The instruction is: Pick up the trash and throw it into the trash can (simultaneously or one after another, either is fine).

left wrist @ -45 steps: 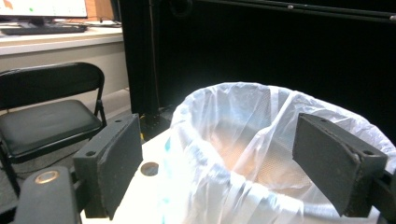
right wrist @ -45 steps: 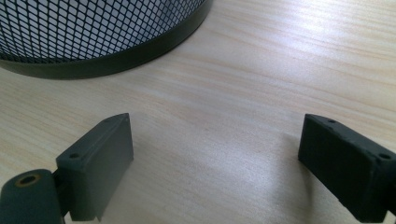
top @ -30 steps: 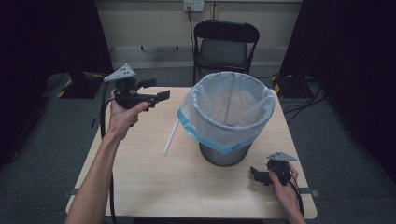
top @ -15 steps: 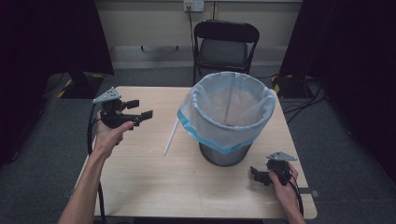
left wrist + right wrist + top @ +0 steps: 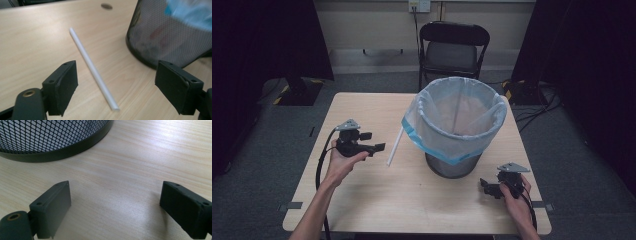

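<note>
Wood table (image 5: 362,200), pale grain, bare for the most part. Chair (image 5: 453,47), black w/ grey seat, behind the bin, past the table's far edge.

Bin (image 5: 455,127) = landmark: black mesh, upright, right of table centre. Liner bag (image 5: 447,142), thin, clear w/ blue edge, folded out over the bin's rim and hanging partway down the wall; mesh bare below it. Inside the bin a thin pale stick-like item leaning against the liner – can't tell what. In left gripper view bin base (image 5: 160,37) at upper right, blurry bluish liner at top. In right gripper view bin's mesh wall and solid bottom band (image 5: 50,142) at upper left, sitting flat on the wood.

Left gripper (image 5: 373,147) left of the bin, well apart from it, held in left hand (image 5: 341,165) above the tabletop, jaws pointing toward the bin. Jaws wide apart, nothing between the pads.

Right gripper (image 5: 486,187) in front of the bin, twd its right side, near the base, low over the table; right hand (image 5: 514,200) around it. Jaws wide apart too, only bare wood between.

Straw (image 5: 394,146), white, lying flat on the table just left of the bin, not touching it, between bin and left gripper. In left gripper view straw (image 5: 92,67) runs diagonally ahead of the spread jaws, near end between them but farther out, untouched.
</note>
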{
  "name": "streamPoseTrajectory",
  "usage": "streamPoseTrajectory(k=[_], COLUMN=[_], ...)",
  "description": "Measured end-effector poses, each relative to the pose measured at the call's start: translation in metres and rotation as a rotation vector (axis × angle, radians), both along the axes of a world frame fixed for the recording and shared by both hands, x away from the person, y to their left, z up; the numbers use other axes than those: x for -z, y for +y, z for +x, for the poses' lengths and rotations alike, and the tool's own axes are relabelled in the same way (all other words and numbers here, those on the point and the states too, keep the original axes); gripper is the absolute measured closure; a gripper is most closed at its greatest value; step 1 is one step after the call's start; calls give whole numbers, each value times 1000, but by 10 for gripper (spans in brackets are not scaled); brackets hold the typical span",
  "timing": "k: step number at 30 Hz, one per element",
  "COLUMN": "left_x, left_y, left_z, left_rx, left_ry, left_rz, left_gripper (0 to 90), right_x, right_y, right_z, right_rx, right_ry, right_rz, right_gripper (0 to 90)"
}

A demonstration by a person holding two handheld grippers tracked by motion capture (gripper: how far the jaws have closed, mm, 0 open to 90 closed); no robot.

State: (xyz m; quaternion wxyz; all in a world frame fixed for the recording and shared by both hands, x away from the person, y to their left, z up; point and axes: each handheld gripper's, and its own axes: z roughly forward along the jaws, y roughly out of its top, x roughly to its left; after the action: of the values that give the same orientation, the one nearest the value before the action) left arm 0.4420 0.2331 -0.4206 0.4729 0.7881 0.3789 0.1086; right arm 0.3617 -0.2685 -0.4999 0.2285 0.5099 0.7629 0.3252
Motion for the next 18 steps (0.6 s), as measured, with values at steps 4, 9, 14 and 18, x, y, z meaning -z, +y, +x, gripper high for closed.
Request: streamPoseTrajectory(k=[4,9,14,18], left_x=[16,37,50,57], left_y=[-12,-25,-33,-40], left_z=[0,1,11,20], left_rx=[15,20,12,11], left_ry=[71,88,101,116], left_rz=[31,111,174,190], left_gripper=[182,191,313,432], right_x=[0,0,0,0], right_y=[0,0,0,0], right_z=[0,0,0,0], right_rx=[0,-1,-1,-1], right_ry=[0,0,0,0], right_rz=[0,0,0,0], right_gripper=[91,91,91,91])
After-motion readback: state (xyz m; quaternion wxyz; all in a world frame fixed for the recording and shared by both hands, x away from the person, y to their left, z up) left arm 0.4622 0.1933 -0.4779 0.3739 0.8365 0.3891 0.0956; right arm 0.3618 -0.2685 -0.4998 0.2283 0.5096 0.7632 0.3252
